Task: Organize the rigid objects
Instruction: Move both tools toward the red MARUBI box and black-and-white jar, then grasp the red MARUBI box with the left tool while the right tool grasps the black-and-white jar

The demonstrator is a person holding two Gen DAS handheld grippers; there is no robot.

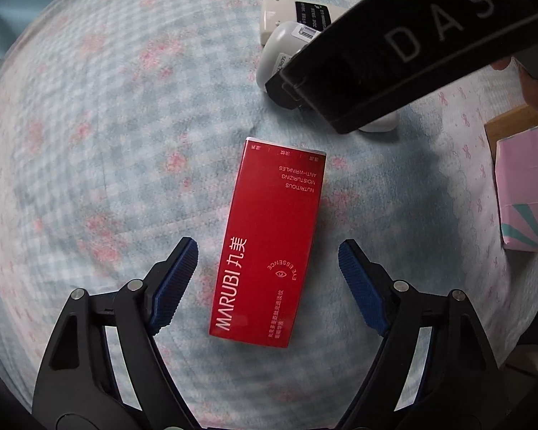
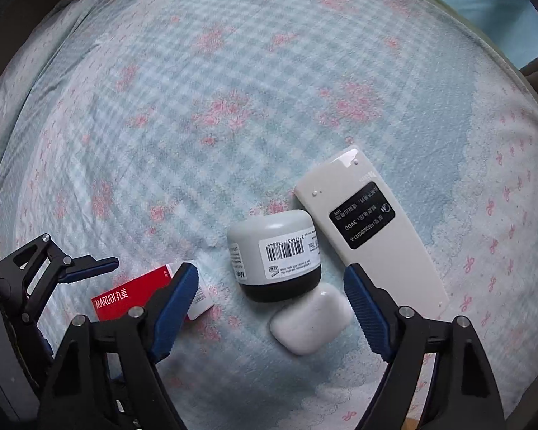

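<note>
Checked floral bedsheet (image 1: 107, 125), pink patterned box (image 1: 523, 193) nearby.

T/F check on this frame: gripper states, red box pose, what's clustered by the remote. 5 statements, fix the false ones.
1. The left gripper is shut on the red box. False: its jaws are open, one on each side of the box, not touching it.
2. The red box lies flat on the checked blanket. True.
3. The right gripper is open and holds nothing. True.
4. The white earbud case sits on top of the remote. False: it lies on the blanket beside the remote, against the grey speaker.
5. The remote lies label side up. True.
</note>
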